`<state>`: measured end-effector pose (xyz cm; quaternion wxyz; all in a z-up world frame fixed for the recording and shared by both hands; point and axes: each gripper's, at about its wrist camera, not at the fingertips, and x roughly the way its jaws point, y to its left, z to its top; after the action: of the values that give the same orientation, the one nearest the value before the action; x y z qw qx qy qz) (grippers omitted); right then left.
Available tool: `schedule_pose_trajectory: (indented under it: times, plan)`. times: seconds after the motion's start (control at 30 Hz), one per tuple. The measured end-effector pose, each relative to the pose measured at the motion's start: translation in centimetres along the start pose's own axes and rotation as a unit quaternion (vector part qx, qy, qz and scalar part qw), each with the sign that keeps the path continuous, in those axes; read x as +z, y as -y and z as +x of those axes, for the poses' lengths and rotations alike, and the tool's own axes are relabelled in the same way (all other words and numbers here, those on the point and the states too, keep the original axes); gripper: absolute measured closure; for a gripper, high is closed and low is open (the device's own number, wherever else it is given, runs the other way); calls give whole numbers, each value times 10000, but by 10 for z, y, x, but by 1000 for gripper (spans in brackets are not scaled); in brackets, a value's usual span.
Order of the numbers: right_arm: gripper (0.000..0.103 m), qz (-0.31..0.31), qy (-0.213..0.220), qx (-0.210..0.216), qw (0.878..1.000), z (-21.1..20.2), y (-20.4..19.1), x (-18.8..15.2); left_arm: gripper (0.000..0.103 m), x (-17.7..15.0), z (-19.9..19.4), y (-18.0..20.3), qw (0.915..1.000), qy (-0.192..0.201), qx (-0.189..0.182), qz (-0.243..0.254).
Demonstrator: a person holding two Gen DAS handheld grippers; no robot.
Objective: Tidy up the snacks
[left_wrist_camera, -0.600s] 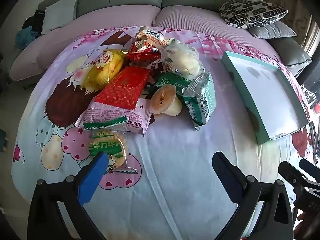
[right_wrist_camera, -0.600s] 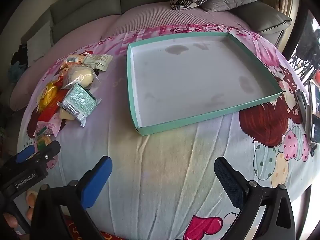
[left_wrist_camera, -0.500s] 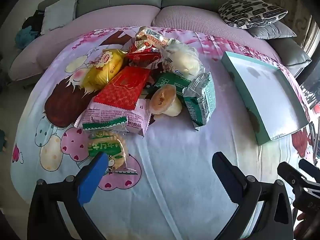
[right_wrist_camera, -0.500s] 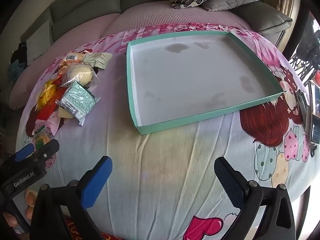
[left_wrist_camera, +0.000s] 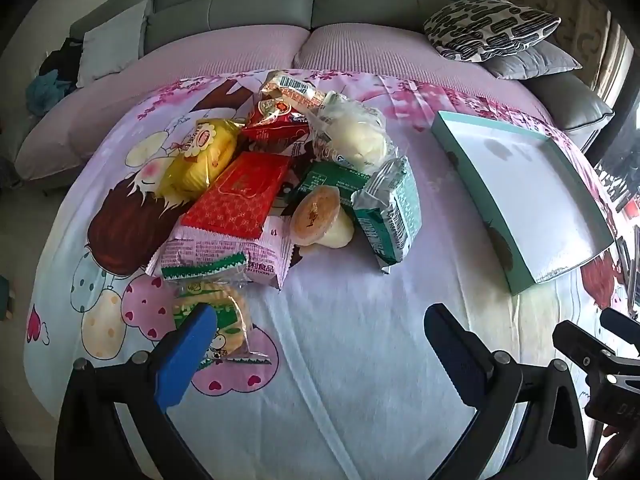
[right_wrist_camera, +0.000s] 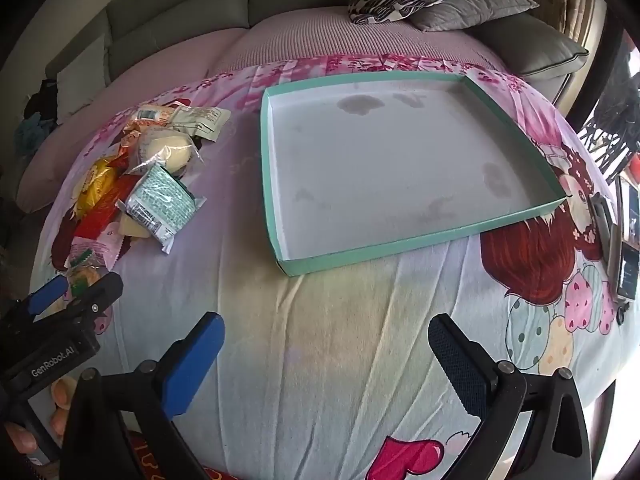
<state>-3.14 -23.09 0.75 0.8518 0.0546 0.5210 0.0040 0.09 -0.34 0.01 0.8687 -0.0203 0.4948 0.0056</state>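
Note:
A pile of snacks lies on the cartoon-print sheet: a yellow bag (left_wrist_camera: pixel 202 158), a red packet (left_wrist_camera: pixel 244 196), a pink wafer pack (left_wrist_camera: pixel 224 258), a jelly cup (left_wrist_camera: pixel 318 216), a green-silver pack (left_wrist_camera: pixel 390 216), a clear bun bag (left_wrist_camera: pixel 356 140) and a green cracker pack (left_wrist_camera: pixel 216 320). The pile also shows in the right wrist view (right_wrist_camera: pixel 156 196). An empty teal-rimmed tray (right_wrist_camera: pixel 520 216) lies to the right of the pile; it also shows in the left wrist view (left_wrist_camera: pixel 500 240). My left gripper (left_wrist_camera: pixel 316 344) is open, just short of the cracker pack. My right gripper (right_wrist_camera: pixel 324 356) is open and empty, in front of the tray.
A grey sofa (left_wrist_camera: pixel 312 0) with a patterned pillow (left_wrist_camera: pixel 492 28) stands behind the table. Small devices (right_wrist_camera: pixel 624 248) lie at the right table edge. The left gripper's body (right_wrist_camera: pixel 60 320) shows at the right view's lower left.
Both grippers have shifted slightly; the snack pile and tray sit a little lower in the views. Nothing was grasped or moved.

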Motion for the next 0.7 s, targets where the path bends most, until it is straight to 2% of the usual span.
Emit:
schedule_pose_trajectory:
  times: [0.7]
  plan:
    - [0,-160,166,-57,9997,-15,-6,3,0,2,-8,0,9996,251,-43,139]
